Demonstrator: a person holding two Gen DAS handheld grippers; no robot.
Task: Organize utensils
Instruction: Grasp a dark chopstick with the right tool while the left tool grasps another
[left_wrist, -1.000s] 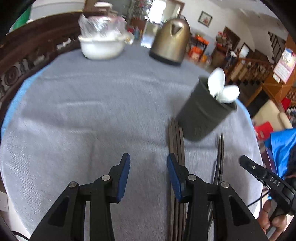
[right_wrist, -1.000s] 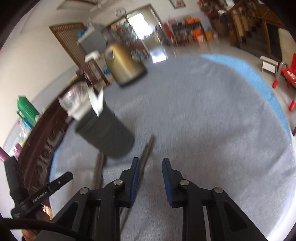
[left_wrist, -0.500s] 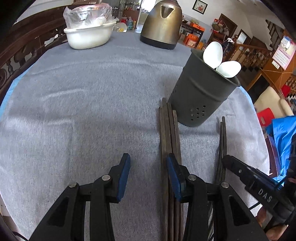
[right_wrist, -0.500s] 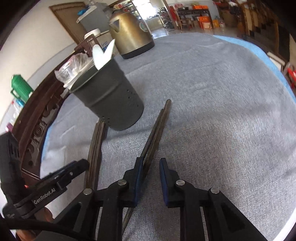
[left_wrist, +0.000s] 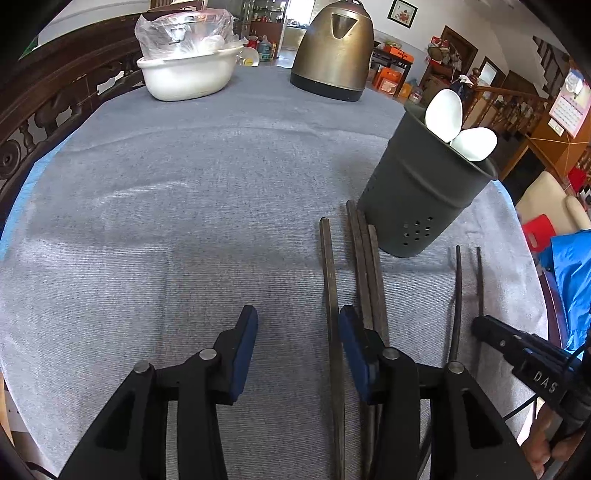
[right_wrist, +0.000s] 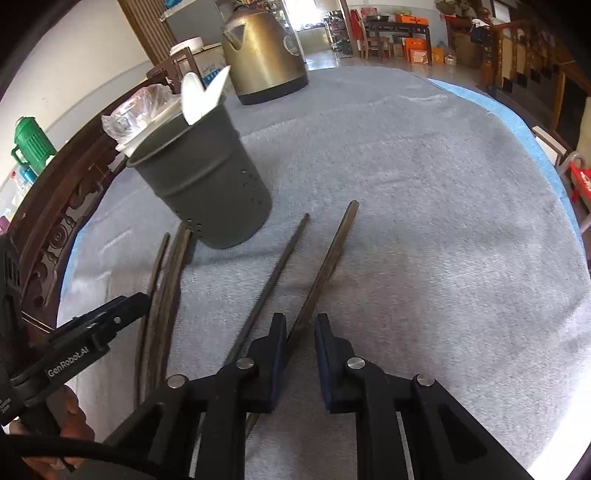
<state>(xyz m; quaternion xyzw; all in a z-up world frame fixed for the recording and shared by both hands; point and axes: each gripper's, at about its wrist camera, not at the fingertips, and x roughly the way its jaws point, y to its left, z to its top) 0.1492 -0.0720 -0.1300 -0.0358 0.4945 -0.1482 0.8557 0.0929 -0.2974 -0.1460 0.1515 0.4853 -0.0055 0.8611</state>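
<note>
A dark grey utensil holder (left_wrist: 421, 199) with two white spoons (left_wrist: 443, 114) stands on the grey cloth; it also shows in the right wrist view (right_wrist: 207, 184). Several dark chopsticks (left_wrist: 365, 266) lie in front of it. My left gripper (left_wrist: 297, 328) is open low over the cloth, with one chopstick (left_wrist: 330, 295) between its fingers, beside the right finger. My right gripper (right_wrist: 300, 330) is open with a narrow gap, and a chopstick (right_wrist: 328, 254) lies between its fingers. Another chopstick (right_wrist: 280, 266) lies just left of it.
A bronze kettle (left_wrist: 332, 51) and a white bowl covered in plastic (left_wrist: 188, 70) stand at the far side of the round table. A carved wooden chair back (left_wrist: 44, 110) runs along the left edge. A green jug (right_wrist: 29, 144) stands beyond the table.
Both grippers have moved down and forward toward the chopsticks. One chopstick now lies apart from the left bunch, between my left fingers. My right fingers now straddle a chopstick.
</note>
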